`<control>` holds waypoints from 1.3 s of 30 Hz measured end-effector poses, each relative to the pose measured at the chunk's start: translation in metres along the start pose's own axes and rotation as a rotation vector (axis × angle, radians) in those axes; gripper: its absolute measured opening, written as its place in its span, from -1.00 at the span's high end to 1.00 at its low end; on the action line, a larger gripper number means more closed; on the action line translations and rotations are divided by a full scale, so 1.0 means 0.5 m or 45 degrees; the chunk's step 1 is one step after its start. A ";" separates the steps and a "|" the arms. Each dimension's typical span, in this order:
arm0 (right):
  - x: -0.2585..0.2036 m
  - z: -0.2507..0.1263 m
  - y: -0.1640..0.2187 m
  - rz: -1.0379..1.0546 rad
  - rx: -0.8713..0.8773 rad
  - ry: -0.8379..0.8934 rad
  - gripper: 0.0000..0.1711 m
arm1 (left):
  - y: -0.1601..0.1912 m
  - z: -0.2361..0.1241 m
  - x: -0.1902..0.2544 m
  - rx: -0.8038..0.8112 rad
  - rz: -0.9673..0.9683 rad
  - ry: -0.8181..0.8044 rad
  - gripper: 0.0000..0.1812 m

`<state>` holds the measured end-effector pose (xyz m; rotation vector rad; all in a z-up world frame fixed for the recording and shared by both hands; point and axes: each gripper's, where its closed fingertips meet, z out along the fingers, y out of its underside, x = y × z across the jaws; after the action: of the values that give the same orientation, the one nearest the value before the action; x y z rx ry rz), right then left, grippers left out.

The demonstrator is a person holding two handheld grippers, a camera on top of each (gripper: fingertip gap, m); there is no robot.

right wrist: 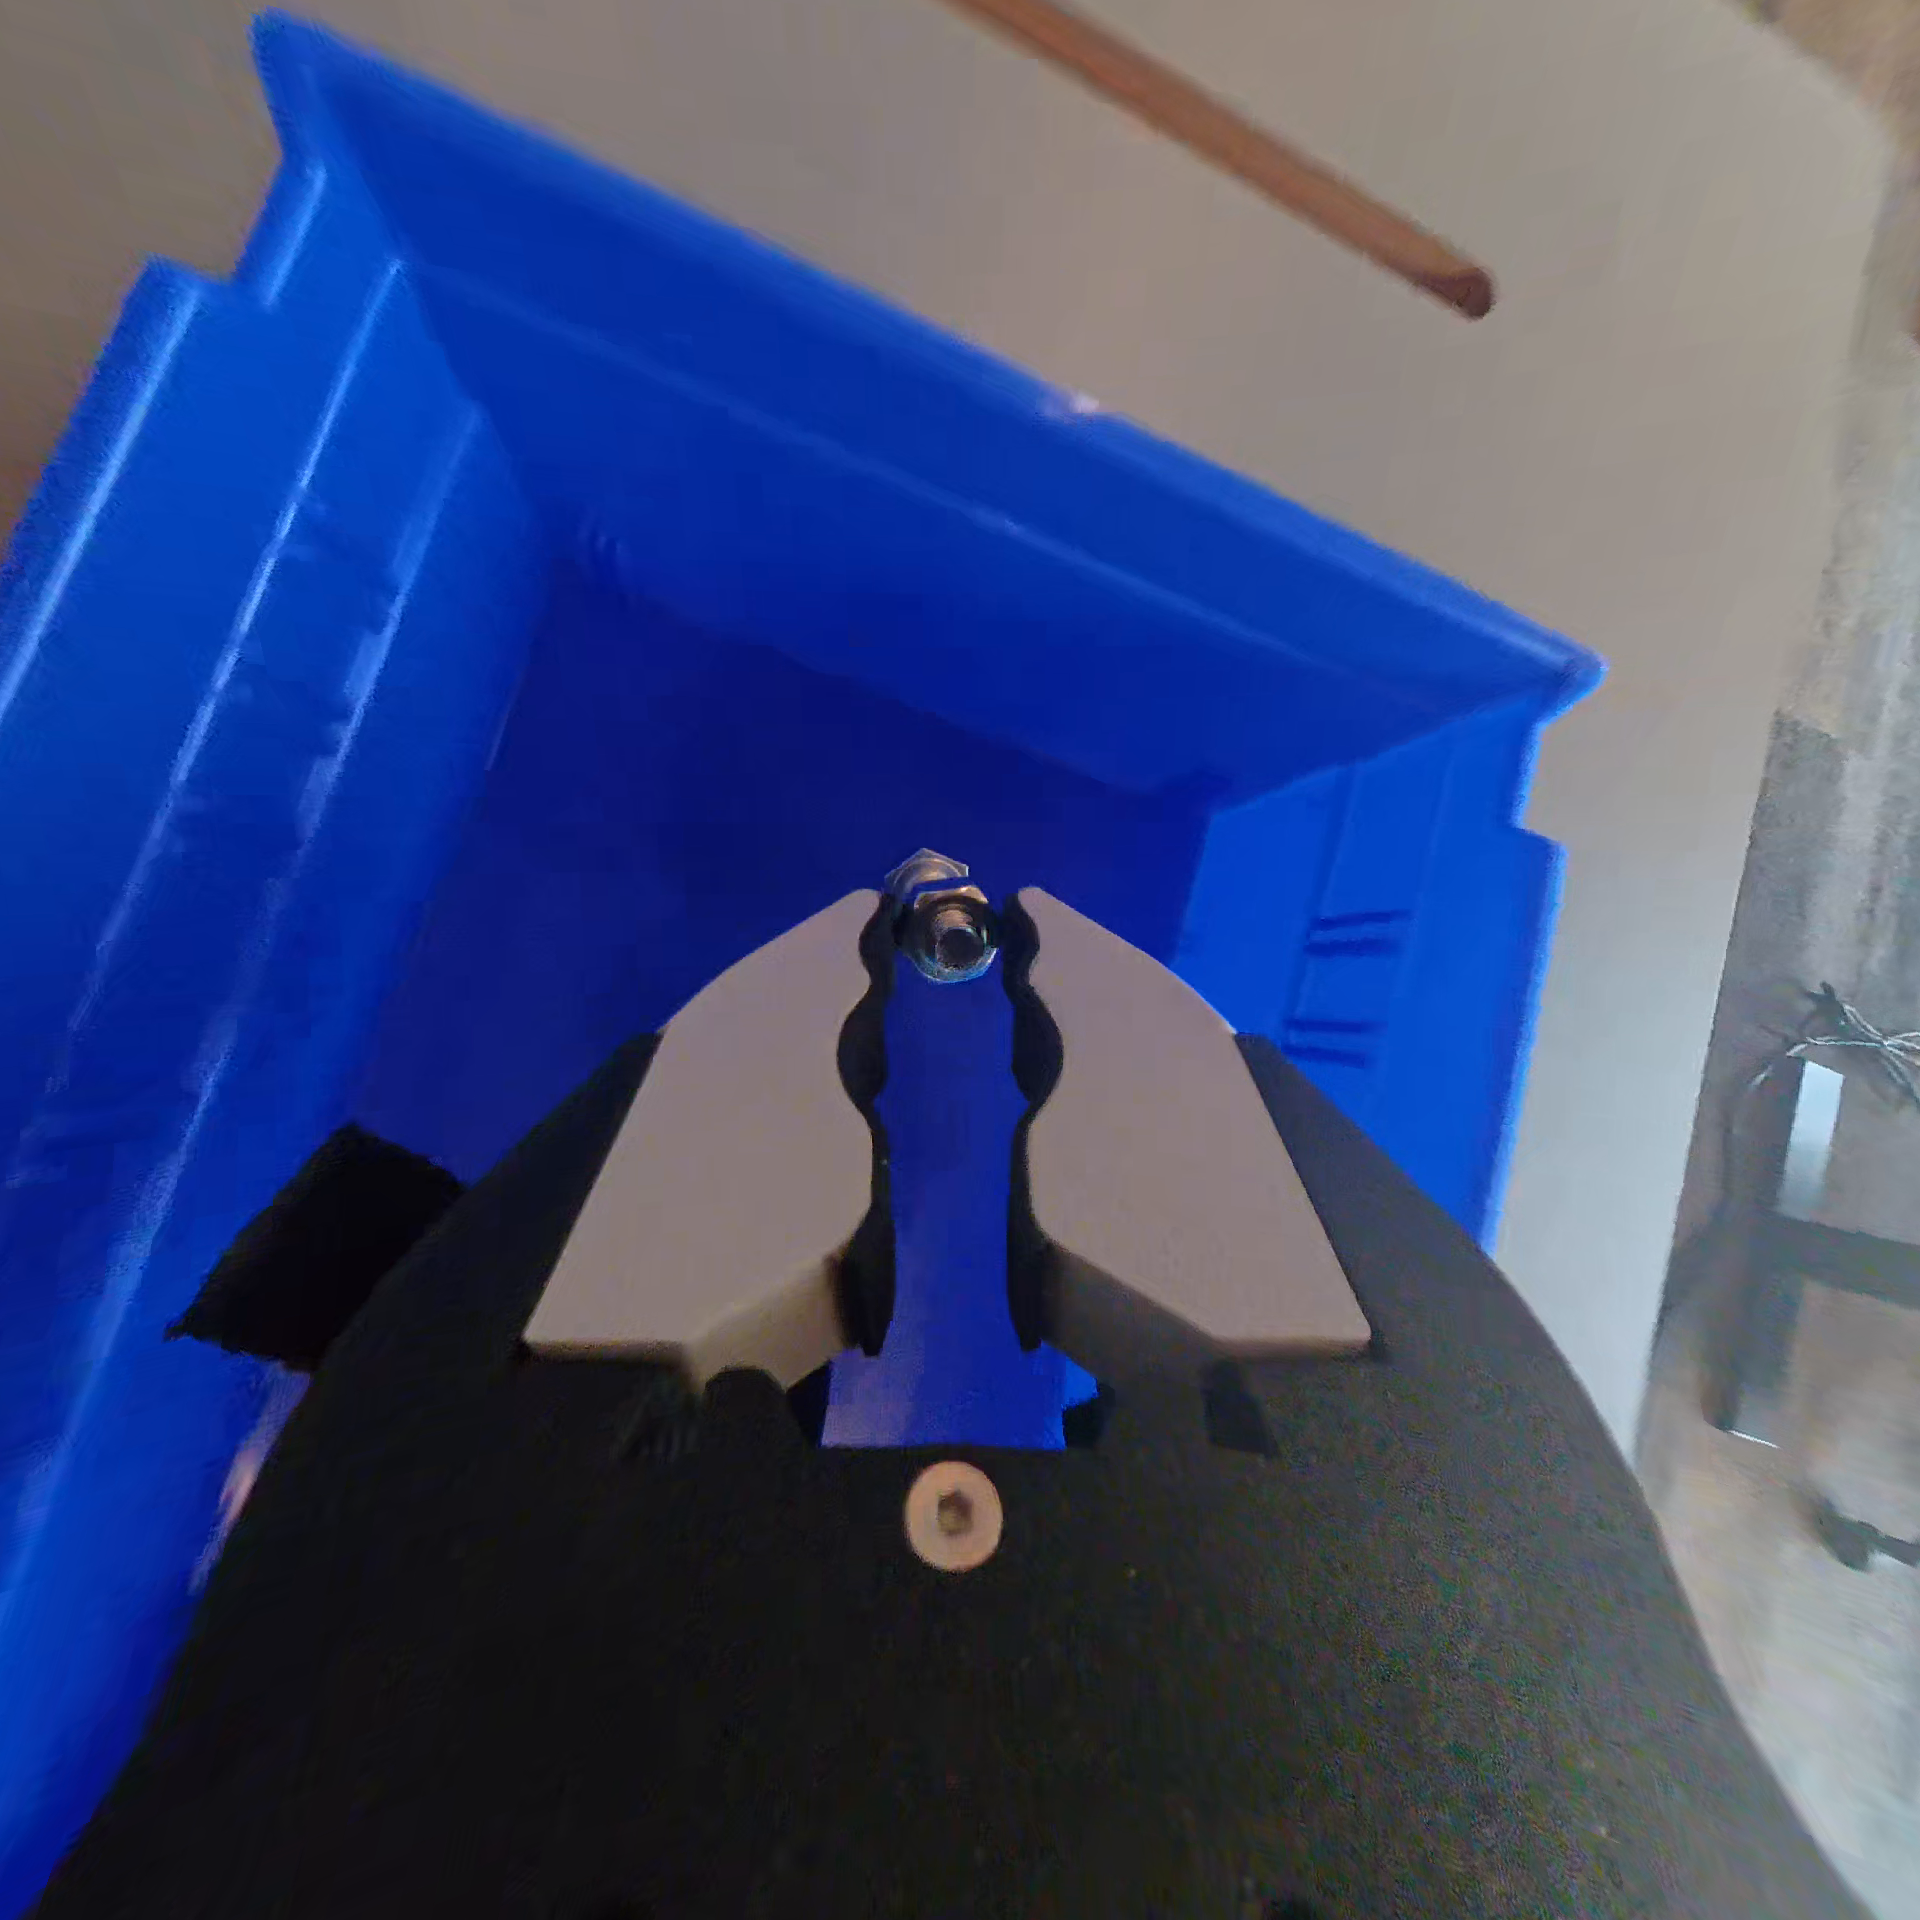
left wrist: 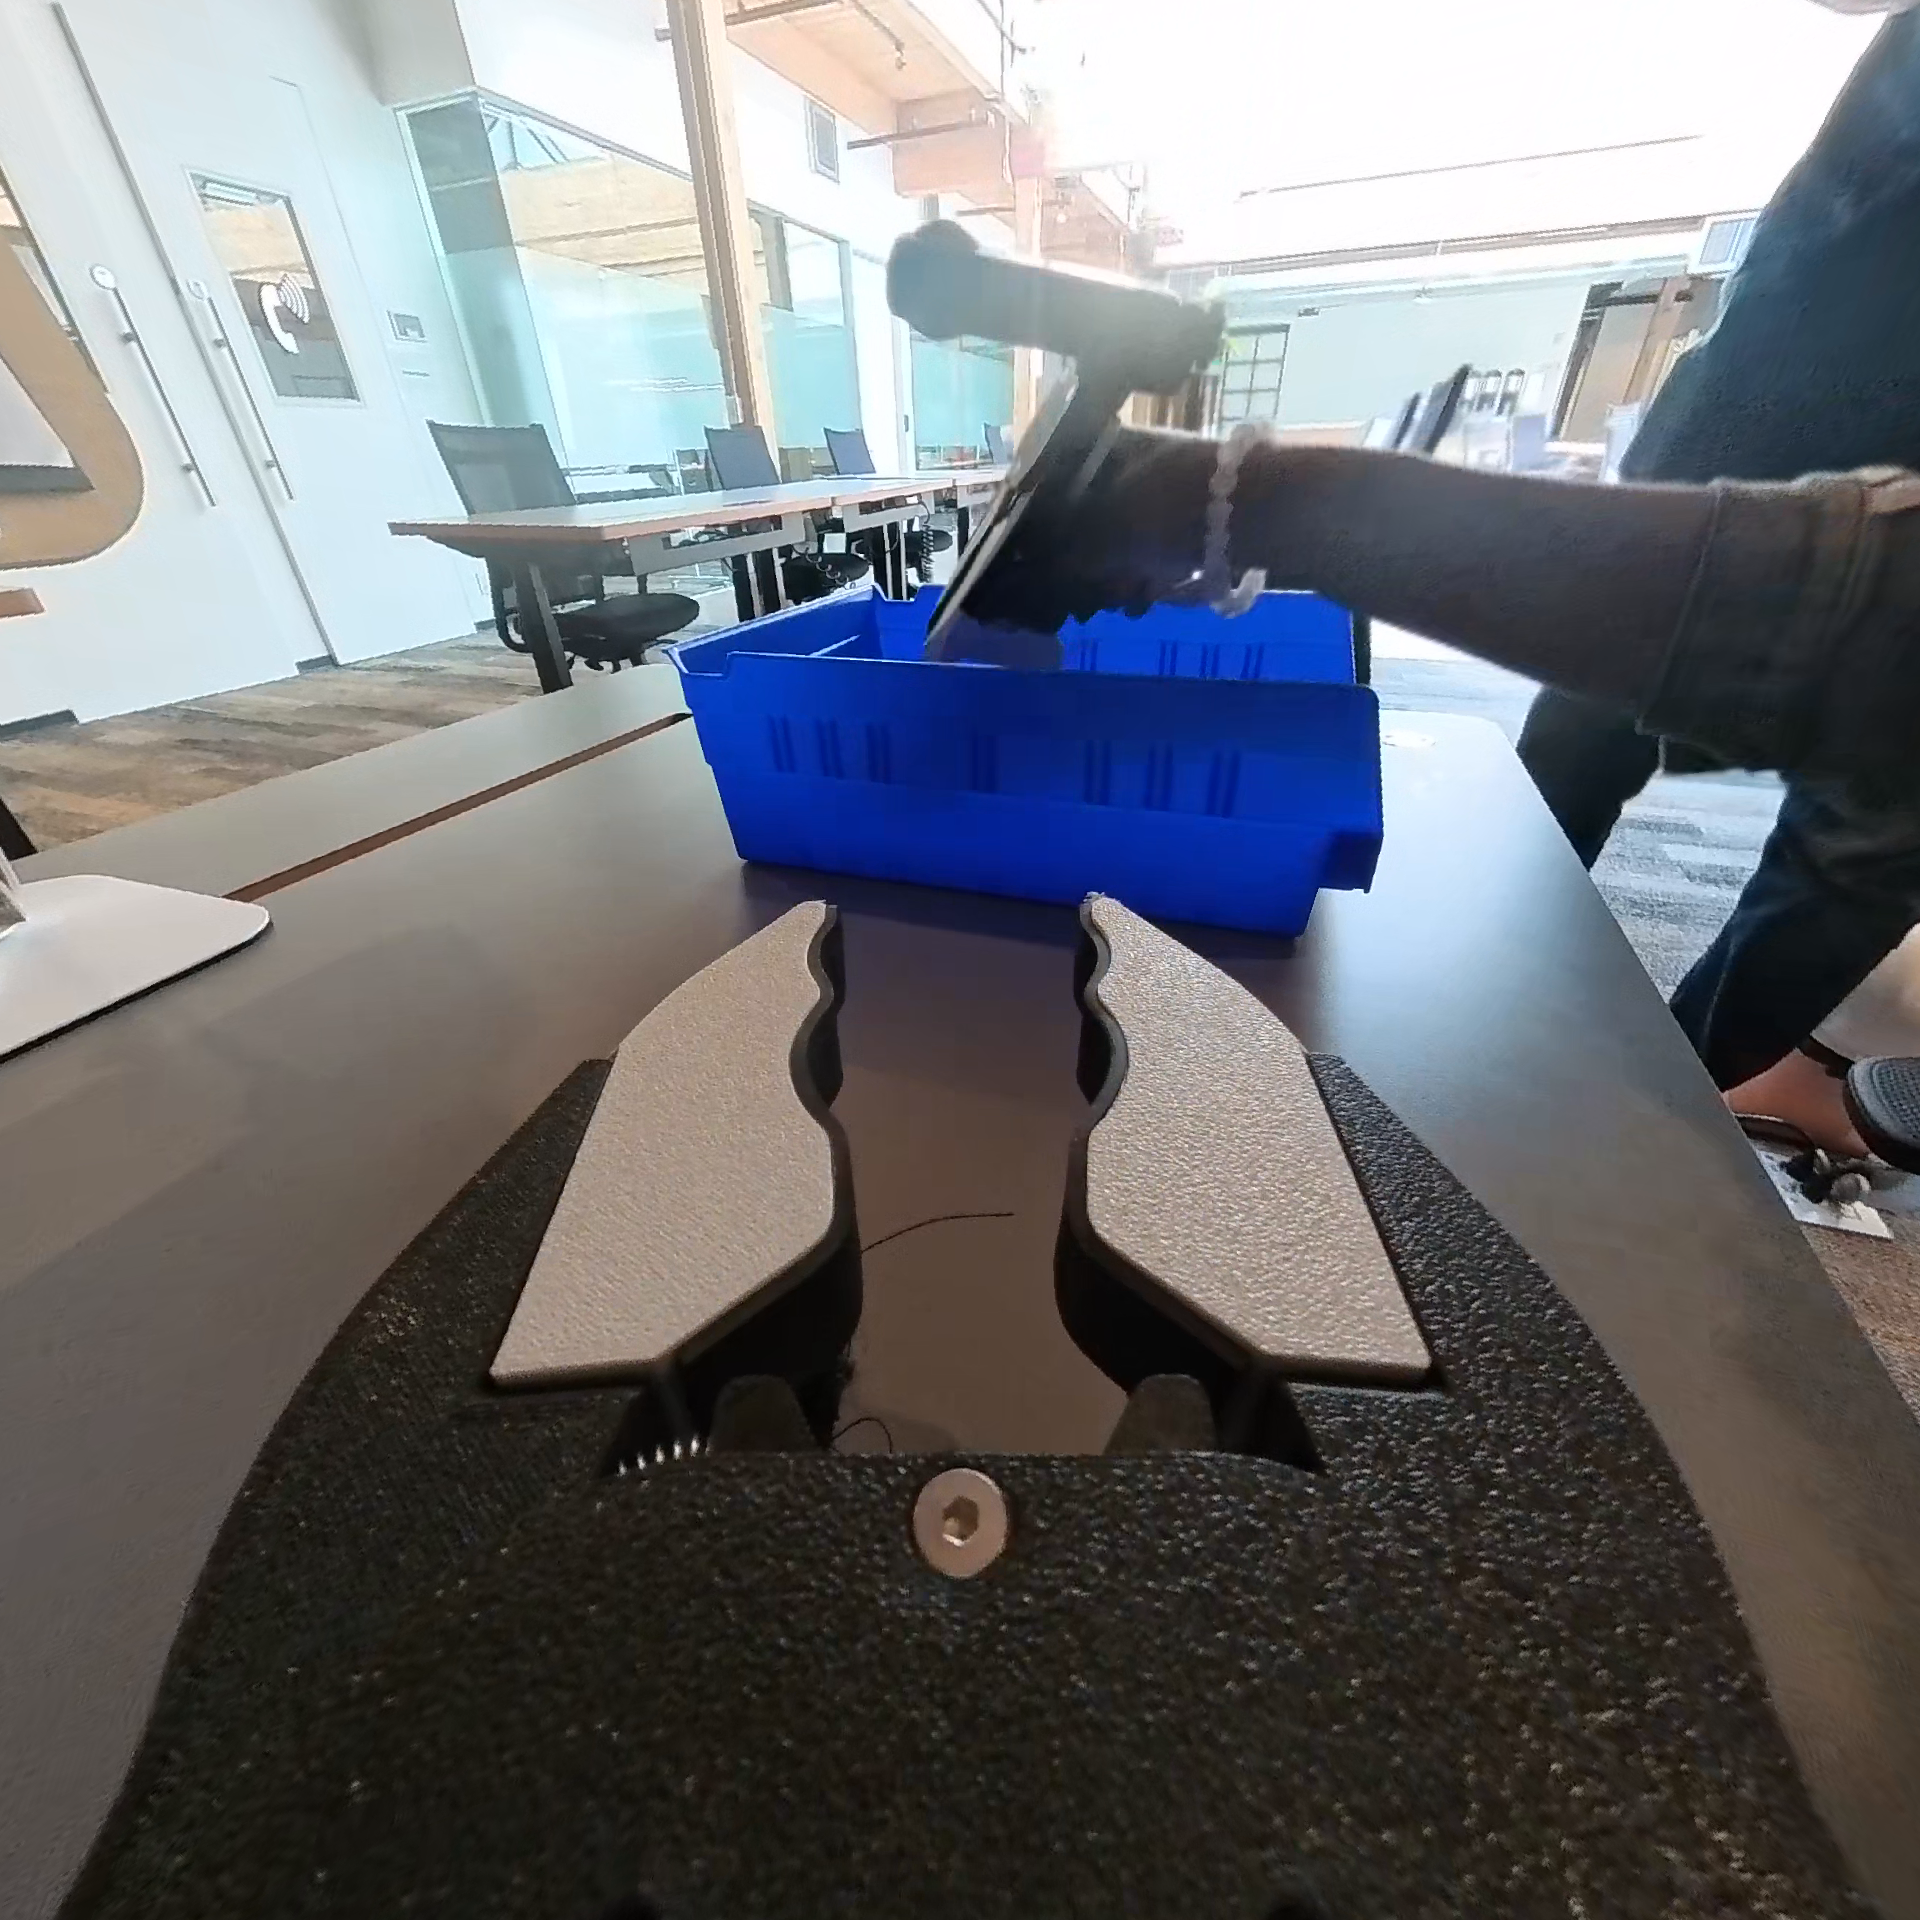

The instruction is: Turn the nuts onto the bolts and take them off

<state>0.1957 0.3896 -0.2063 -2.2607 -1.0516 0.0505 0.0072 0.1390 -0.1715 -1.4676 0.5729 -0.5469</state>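
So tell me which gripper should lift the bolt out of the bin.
Right. The right gripper is inside the blue bin with its tips at the bolt with a nut. The left gripper is open, outside the bin.

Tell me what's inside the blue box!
Inside the blue box, the right claw is pinching a shiny bolt with a nut on it. The floor around it looks bare, but the claw's black body covers the rest, so more could hide there.
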 end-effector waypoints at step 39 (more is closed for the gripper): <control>-0.082 -0.151 0.040 -0.036 -0.063 -0.058 -0.06 | -0.017 -0.106 -0.099 -0.565 -0.176 -0.374 0.30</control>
<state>0.2033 0.3112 -0.1663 -2.2980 -1.1202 0.0646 -0.0648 0.1312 -0.1630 -1.9794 0.3738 -0.3094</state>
